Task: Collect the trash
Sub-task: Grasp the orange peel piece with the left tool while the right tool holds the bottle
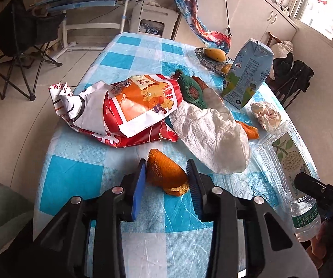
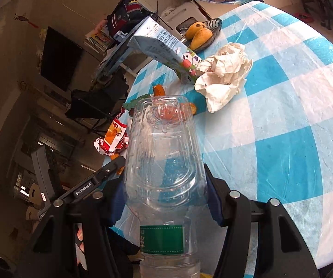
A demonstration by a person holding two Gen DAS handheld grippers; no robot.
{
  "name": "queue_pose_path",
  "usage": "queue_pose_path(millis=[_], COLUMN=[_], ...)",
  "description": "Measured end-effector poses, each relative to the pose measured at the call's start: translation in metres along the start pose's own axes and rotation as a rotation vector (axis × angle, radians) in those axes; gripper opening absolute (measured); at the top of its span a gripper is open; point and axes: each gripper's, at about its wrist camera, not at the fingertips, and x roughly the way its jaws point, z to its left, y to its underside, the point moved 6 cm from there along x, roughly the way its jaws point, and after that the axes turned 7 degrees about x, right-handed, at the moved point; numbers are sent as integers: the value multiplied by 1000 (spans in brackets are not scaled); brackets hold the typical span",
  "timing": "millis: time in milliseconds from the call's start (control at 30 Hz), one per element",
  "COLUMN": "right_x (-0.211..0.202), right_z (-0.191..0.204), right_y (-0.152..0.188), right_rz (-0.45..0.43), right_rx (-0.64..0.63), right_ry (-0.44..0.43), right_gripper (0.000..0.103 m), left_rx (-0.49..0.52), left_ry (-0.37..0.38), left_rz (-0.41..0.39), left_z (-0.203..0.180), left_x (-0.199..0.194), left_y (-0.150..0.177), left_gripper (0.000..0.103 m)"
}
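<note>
My left gripper (image 1: 166,169) is open, its jaws on either side of an orange peel (image 1: 166,176) that lies on the checked tablecloth (image 1: 73,178). Behind it lie a red and white snack bag (image 1: 129,108), a white paper towel (image 1: 212,129), a green cloth (image 1: 193,90), a second peel (image 1: 250,131), a crumpled tissue (image 1: 266,113) and a milk carton (image 1: 247,74). My right gripper (image 2: 164,185) is shut on a clear plastic bottle (image 2: 164,166) with a green label, held over the table; the bottle also shows in the left wrist view (image 1: 286,159).
A wire basket with mangoes (image 1: 212,56) stands at the far side of the table. A folding chair (image 1: 18,46), a desk (image 1: 90,0) and a white cabinet (image 1: 254,9) surround the table. In the right wrist view the crumpled tissue (image 2: 224,76) lies beside the carton (image 2: 166,51).
</note>
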Motion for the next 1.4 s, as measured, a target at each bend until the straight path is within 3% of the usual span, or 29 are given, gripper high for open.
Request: queue_pose_path(millis=[200, 633, 833, 967, 1133, 1400], right_x=[-6, -8, -7, -8, -10, -19], right_z=[2, -5, -6, -6, -6, -2], right_y=[5, 16, 17, 17, 18, 22], right_rz=[-19, -23, -22, -30, -44, -75], right_rx=[-14, 7, 10, 12, 3, -2], right_ry=[-5, 11, 6, 3, 5, -9], right_gripper=[58, 58, 58, 58, 58, 58], left_rx=[44, 50, 42, 69, 87, 146], left_ry=[89, 23, 9, 30, 33, -60], left_rz=[68, 90, 61, 49, 26, -53], left_z=[7, 3, -4, -18, -21, -30], left_x=[-16, -19, -16, -10, -18, -47], left_y=[16, 19, 18, 17, 16, 13], left_gripper=[33, 43, 43, 19, 17, 16])
